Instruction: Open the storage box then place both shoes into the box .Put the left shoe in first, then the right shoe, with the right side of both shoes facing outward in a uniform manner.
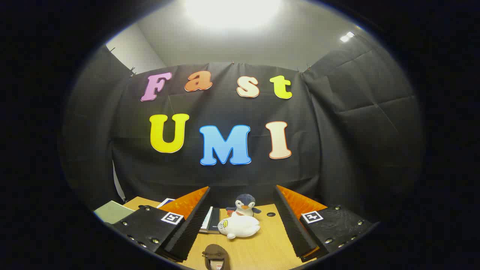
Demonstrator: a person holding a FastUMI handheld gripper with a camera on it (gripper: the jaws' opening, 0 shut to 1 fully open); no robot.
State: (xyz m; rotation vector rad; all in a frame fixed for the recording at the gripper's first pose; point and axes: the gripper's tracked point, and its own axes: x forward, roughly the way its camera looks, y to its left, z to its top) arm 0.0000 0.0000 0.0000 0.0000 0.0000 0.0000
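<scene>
Wooden table (270, 243) stretches beneath the gripper (243, 221), whose fingers stand wide apart with nothing held. Between them, close by, lies a brown shoe (215, 257), partly cut off. Beyond it rest a white plush toy (239, 226) and a penguin plush (244, 205), beside what may be stacked books (210, 221).

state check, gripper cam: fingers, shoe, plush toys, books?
gripper: open, fingers spread wide, holding nothing
brown shoe: lying on the table between the fingers, opening up, untouched
white plush toy: lying on its side, beyond the shoe
penguin plush: sitting upright just behind the white toy
books: lying flat by the left finger
table: wooden, bears all of these
</scene>
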